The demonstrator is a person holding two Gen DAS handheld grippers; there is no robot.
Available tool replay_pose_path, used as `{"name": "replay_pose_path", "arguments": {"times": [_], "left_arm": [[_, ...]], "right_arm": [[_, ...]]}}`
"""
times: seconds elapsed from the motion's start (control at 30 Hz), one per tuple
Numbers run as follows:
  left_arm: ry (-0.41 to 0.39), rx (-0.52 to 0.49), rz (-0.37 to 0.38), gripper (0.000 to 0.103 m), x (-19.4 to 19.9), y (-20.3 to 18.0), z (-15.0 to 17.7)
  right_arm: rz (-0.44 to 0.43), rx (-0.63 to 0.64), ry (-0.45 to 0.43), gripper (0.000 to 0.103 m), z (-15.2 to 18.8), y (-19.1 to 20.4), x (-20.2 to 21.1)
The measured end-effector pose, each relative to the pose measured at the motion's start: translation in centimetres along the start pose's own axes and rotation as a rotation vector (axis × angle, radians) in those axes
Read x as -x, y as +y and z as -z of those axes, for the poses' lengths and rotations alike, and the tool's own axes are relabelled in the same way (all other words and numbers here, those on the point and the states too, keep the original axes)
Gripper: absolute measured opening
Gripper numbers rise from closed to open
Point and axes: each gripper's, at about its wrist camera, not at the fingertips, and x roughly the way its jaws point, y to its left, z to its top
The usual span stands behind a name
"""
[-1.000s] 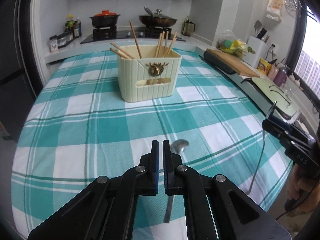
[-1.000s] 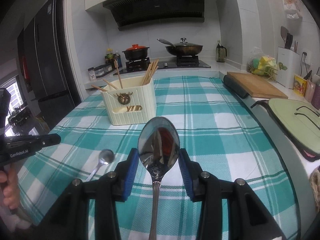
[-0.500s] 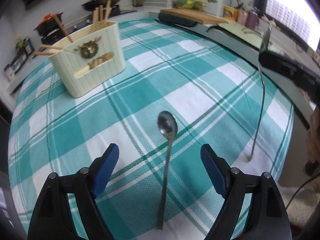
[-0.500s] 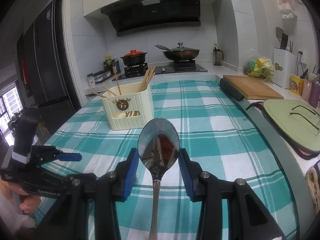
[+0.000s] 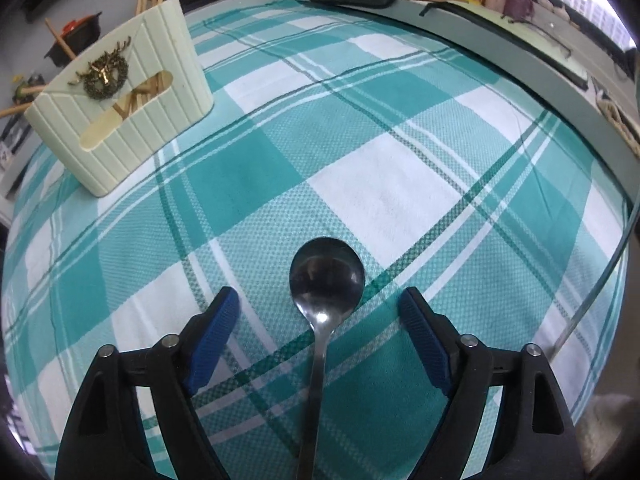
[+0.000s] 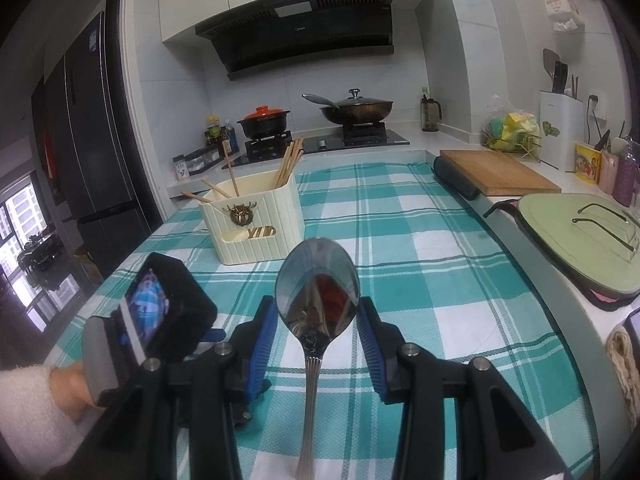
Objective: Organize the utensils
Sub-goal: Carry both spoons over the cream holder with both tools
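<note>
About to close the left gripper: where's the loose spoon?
In the left wrist view, the spoon lies on the tablecloth, bowl centred between the open left gripper's fingers.

table: covered by teal-and-white plaid cloth (image 5: 380, 200)
on cloth: spoon (image 5: 326, 280) lying flat; cream utensil holder (image 5: 120, 112) standing upright, well apart

glossy metal spoon (image 5: 326, 276), woven tablecloth (image 5: 400, 184)
</note>
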Motion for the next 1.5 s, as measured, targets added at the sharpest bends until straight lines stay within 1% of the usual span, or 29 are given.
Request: {"name": "replay_pose_path", "arguments": {"times": [0.03, 0.07, 0.1, 0.17, 0.2, 0.3, 0.47, 0.6, 0.7, 0.8, 0.97, 1.1, 1.27, 1.37, 1.5], "left_arm": [[-0.018, 0.019, 0.023, 0.058, 0.1, 0.3, -0.1], [-0.031, 0.02, 0.02, 0.038, 0.2, 0.5, -0.1], [-0.037, 0.019, 0.025, 0.036, 0.3, 0.5, -0.2], [-0.043, 0.031, 0.035, 0.035, 0.4, 0.7, -0.1], [-0.051, 0.031, 0.027, 0.035, 0.6, 0.6, 0.0], [-0.094, 0.037, 0.014, 0.035, 2.0, 0.6, 0.4], [-0.21, 0.073, 0.018, 0.035, 6.6, 1.4, 0.7], [-0.298, 0.12, 0.015, 0.035, 10.4, 2.8, 0.8], [-0.347, 0.158, 0.015, 0.035, 12.7, 4.0, 0.8], [-0.384, 0.176, 0.008, 0.035, 14.6, 4.9, 0.7], [-0.427, 0.199, 0.016, 0.034, 16.7, 6.1, 0.3], [-0.443, 0.213, 0.025, 0.034, 17.7, 7.0, -0.2], [-0.465, 0.205, 0.02, 0.034, 19.4, 8.0, -1.2], [-0.481, 0.2, 0.01, 0.034, 20.7, 8.9, -2.2], [-0.504, 0.205, -0.006, 0.034, 22.7, 10.9, -4.4]], "right_arm": [[-0.001, 0.0, -0.002, 0.041, 0.0, 0.0, 0.1], [-0.002, -0.002, -0.002, 0.041, 0.0, -0.1, 0.2], [-0.002, -0.005, -0.003, 0.041, 0.1, -0.3, 0.3], [-0.002, -0.011, -0.003, 0.041, 0.1, -0.5, 0.4], [-0.001, -0.014, -0.002, 0.041, 0.1, -0.6, 0.4], [0.002, -0.017, -0.002, 0.041, 0.0, -0.8, 0.4], [0.004, -0.013, -0.003, 0.041, -0.3, -0.7, 0.6], [-0.002, -0.002, -0.008, 0.041, -0.9, -0.3, 0.6], [-0.014, 0.006, -0.016, 0.041, -1.4, 0.3, 0.6], [-0.027, 0.01, -0.021, 0.041, -2.2, 0.9, 0.6], [-0.039, 0.029, -0.034, 0.041, -3.8, 1.8, 0.4], [-0.049, 0.045, -0.041, 0.041, -5.0, 2.5, 0.3], [-0.078, 0.062, -0.032, 0.041, -6.7, 3.2, -0.2], [-0.096, 0.065, -0.026, 0.041, -8.1, 3.5, -0.8], [-0.12, 0.056, -0.024, 0.041, -10.7, 3.7, -1.8]]}}
